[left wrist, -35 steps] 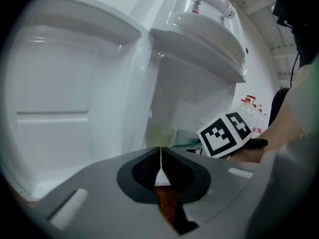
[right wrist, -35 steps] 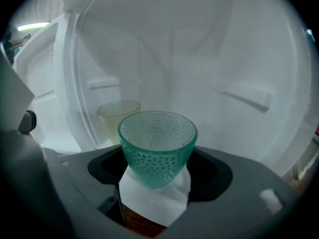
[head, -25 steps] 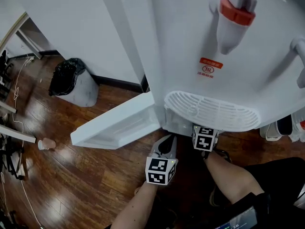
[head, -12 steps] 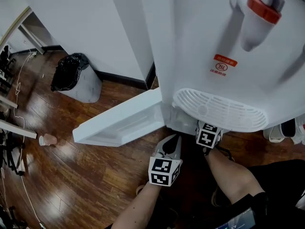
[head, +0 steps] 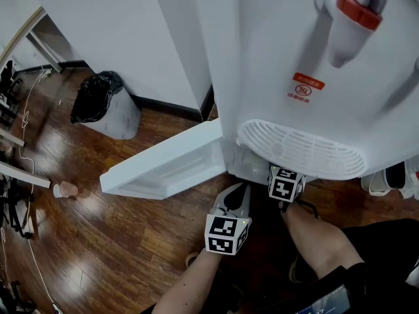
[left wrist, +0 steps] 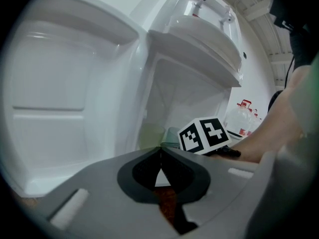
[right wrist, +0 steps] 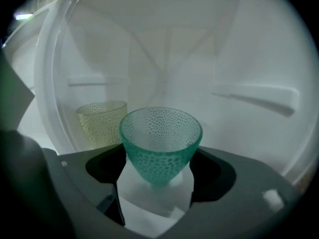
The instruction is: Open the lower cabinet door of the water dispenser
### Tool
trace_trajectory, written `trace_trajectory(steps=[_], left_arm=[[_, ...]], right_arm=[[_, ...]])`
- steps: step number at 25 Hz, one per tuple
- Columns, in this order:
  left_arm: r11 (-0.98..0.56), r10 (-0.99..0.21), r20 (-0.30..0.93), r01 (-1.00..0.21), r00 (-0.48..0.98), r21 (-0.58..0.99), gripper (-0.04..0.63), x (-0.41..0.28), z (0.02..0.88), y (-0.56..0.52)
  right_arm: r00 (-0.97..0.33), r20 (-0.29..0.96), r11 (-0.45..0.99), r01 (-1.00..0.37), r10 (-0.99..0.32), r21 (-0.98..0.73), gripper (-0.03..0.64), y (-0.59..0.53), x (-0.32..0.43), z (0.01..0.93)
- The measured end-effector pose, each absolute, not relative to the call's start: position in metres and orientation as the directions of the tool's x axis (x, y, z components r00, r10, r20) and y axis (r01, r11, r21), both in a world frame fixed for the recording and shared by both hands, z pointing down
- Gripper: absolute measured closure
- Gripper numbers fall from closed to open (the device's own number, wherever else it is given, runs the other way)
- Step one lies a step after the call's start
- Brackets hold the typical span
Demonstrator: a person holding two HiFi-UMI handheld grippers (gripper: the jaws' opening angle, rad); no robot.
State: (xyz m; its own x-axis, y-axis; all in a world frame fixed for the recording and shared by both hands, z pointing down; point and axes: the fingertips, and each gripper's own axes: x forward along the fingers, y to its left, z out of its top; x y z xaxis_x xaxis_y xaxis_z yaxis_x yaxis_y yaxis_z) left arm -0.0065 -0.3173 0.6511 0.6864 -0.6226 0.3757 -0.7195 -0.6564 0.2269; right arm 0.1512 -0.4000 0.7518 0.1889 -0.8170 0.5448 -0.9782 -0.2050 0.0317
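Door [head: 163,165] white, swung wide; left gripper [left wrist: 159,153] jaws shut; right gripper [right wrist: 157,171] jaws just widened round cup [right wrist: 160,136].

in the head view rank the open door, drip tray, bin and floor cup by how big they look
1. Door and drip tray: about alike; the tray is nearer the camera, so unranked.
2. Bin.
3. Cup, far smallest.

The open cabinet door [head: 163,165] walls off the centre-left. Inside, a green cup [right wrist: 160,143] and a yellow cup [right wrist: 101,121] fill the lower centre-left, with free room at right.
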Motion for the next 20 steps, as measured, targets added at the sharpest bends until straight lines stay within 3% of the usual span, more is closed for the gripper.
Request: trace_trajectory(steps=[4,20], left_arm=[[-0.668,-0.620,0.370,-0.712,0.693,0.215,0.595,-0.005,0.645,-0.314],[-0.675,-0.661,0.304,-0.720,0.686,0.157,0.595,-0.020,0.589,-0.294]], right_arm=[[0.163,0.584,-0.179,-0.983,-0.795,0.031,0.179,-0.391,0.145,0.760],[0.031,0.581,-0.070,-0.996,-0.814,-0.045,0.201,-0.346,0.101,0.709]])
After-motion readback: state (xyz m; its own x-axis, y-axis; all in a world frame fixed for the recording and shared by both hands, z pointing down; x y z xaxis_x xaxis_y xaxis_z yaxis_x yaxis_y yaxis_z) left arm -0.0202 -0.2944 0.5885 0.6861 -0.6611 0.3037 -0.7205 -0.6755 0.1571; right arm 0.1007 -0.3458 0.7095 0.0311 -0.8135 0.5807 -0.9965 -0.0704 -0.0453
